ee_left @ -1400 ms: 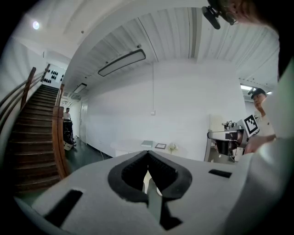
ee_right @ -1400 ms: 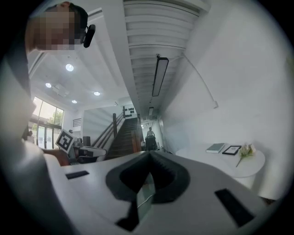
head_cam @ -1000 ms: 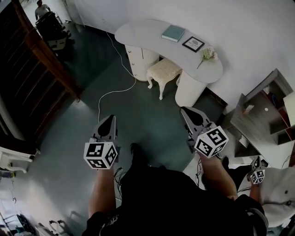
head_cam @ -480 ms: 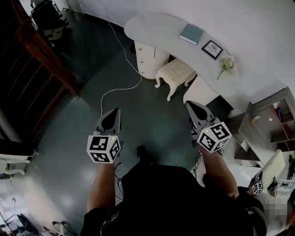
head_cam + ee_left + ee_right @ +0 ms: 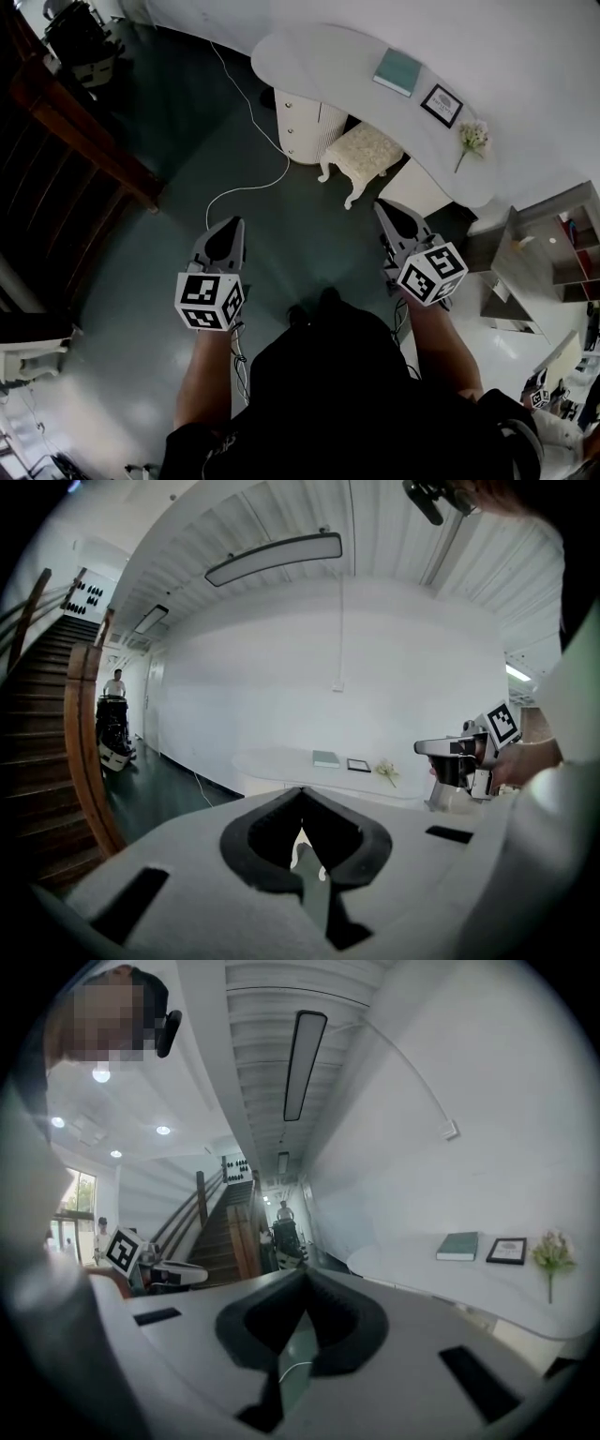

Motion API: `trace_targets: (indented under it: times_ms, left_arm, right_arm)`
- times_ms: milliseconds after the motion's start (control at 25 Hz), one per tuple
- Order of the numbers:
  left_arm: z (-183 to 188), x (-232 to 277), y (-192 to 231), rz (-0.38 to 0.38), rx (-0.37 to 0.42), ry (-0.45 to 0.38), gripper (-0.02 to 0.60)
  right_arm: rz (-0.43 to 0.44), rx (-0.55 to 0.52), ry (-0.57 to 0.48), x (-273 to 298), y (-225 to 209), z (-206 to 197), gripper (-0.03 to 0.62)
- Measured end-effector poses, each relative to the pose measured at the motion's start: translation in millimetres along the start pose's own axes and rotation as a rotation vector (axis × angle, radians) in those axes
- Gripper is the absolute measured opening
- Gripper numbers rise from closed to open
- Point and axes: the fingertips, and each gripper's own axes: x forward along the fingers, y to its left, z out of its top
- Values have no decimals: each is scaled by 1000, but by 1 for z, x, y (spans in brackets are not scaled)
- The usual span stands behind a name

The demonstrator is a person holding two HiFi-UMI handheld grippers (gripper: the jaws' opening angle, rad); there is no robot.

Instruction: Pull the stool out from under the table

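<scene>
Left tool [image 5: 234, 225], right tool [image 5: 382, 206] closed, empty; stool [image 5: 367, 148] upper centre under table [image 5: 300, 52], well apart. Approach step, likely; next: open, grip seat.

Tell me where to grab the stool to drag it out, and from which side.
Grip the rim of the cushioned seat of the stool at the end that sticks out from under the table, coming in from the open floor side nearest you. The far end is tucked beneath the tabletop, so only that near rim and the front legs look reachable.

Dim, fisheye-warped, dark vignetted corners
</scene>
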Motion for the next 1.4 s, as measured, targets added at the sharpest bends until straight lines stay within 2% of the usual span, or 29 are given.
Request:
trace_targets:
  times_ms: [360, 840, 960, 1120, 1280, 1400]
  left_arm:
    - [10, 98, 15, -59, 19, 55, 5]
    - [68, 259, 16, -118, 51, 110, 5]
    - [77, 293, 5, -162, 80, 115, 5]
    - [77, 329, -14, -238, 76, 140, 5]
    - [80, 357, -26, -341, 117, 152, 5]
    - [76, 376, -21, -412, 120, 161, 5]
  right_arm:
    - [-56, 78, 10, 55, -76, -16, 5]
    - [-79, 161, 0, 128, -199, -5, 3]
    - [-85, 158, -26, 138, -214, 3, 3]
    - [-118, 162, -23, 139, -226, -2, 3]
    - [-208, 198, -22, 133, -238, -14, 5]
    - [-287, 219, -13, 136, -240, -25, 3]
